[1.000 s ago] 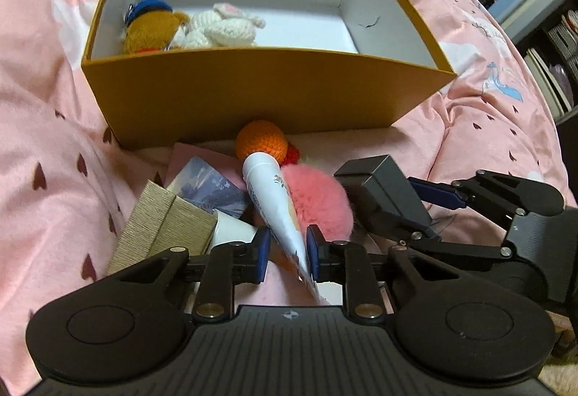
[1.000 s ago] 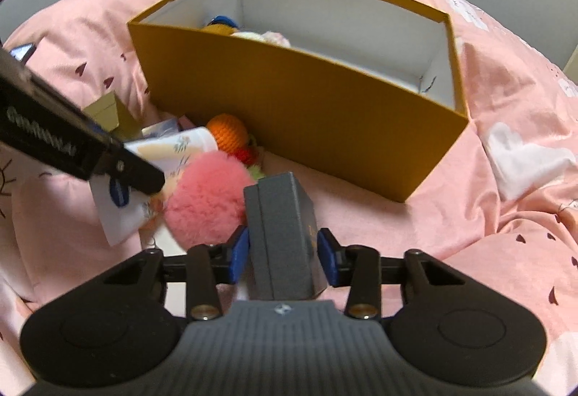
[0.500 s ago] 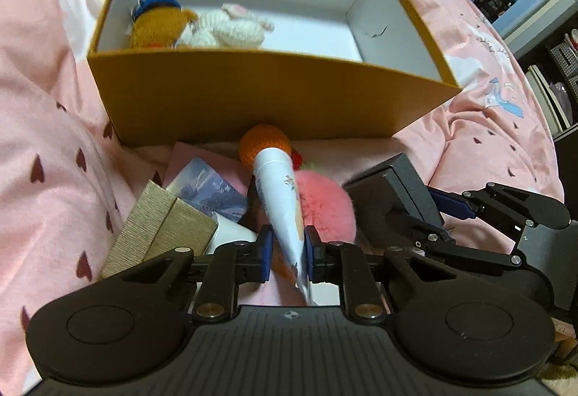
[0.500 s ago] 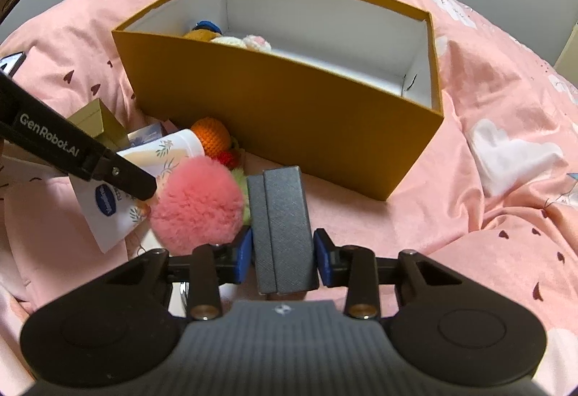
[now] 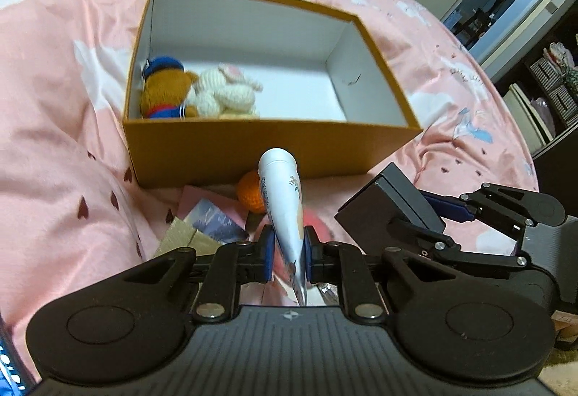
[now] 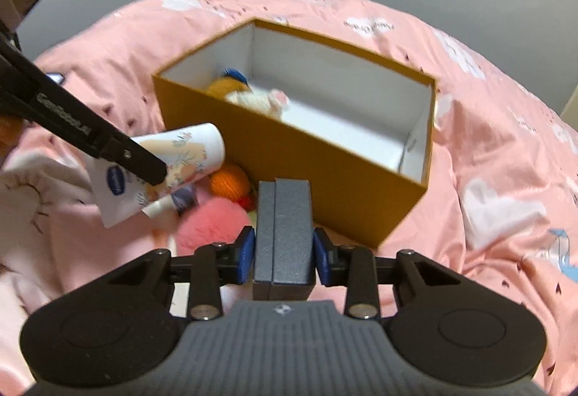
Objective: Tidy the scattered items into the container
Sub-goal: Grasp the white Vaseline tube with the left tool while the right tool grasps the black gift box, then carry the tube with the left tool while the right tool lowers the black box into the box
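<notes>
Left claw (image 5: 287, 257) is squeezed nearly shut on the tube (image 5: 281, 201) — blue pads pinch its flat crimped end, and the capped end sticks forward and up toward the box (image 5: 260, 150). Its jaws have just been closing, with the tube between them. Right claw (image 6: 283, 255) is clamped on the grey case (image 6: 283, 233), pads pressing both sides, the case standing upright and pointing at the box's near wall; those jaws have been closing in on it too. Both things hang above the pink blanket (image 5: 54, 157), just short of the box. Inside it — a bear (image 5: 164, 91) and a white bunny (image 5: 227, 92) in the far-left corner. An orange ball (image 6: 231, 183) and a pink pompom (image 6: 213, 224) lie on the blanket below.
</notes>
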`<move>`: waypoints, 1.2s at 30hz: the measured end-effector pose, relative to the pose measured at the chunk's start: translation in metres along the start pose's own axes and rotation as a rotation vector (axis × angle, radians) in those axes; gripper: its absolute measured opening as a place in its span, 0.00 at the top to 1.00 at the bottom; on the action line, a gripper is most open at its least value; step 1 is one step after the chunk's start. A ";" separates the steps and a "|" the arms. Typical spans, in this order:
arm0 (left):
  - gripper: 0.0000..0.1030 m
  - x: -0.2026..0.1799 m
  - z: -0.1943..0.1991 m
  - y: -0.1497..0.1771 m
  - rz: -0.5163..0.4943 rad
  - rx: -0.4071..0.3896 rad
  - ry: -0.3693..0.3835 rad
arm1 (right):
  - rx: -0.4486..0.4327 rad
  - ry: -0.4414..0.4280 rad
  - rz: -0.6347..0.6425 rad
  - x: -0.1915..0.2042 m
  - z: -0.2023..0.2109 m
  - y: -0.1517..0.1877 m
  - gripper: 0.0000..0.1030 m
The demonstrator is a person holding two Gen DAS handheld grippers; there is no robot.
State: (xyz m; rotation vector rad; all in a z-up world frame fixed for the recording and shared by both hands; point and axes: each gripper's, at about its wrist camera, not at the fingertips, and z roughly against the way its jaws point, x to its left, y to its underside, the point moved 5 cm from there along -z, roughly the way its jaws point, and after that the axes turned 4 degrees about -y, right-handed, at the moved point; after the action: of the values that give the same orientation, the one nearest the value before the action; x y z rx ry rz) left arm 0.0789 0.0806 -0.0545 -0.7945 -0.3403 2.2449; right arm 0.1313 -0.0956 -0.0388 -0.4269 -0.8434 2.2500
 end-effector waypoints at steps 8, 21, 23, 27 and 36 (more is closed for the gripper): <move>0.82 -0.005 0.033 -0.034 -0.077 -0.064 0.004 | -0.113 -0.042 0.107 -0.004 0.028 -0.046 0.64; 0.82 0.014 0.019 -0.117 -0.152 -0.015 -0.105 | -0.142 0.006 0.454 -0.026 -0.024 -0.107 0.64; 0.82 0.022 0.009 -0.129 -0.143 0.004 -0.119 | -0.120 0.023 0.533 -0.029 -0.045 -0.110 0.64; 0.82 0.033 -0.011 -0.148 -0.138 0.056 -0.126 | -0.078 0.016 0.649 -0.034 -0.086 -0.117 0.64; 0.82 0.052 -0.047 -0.177 -0.123 0.126 -0.145 | -0.028 0.018 0.982 -0.043 -0.164 -0.119 0.64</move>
State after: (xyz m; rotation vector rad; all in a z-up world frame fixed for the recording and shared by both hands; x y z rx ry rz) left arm 0.1762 0.2427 -0.0346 -0.5322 -0.3041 2.1892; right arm 0.3028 0.0142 -0.0759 -1.0452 -0.7323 3.0995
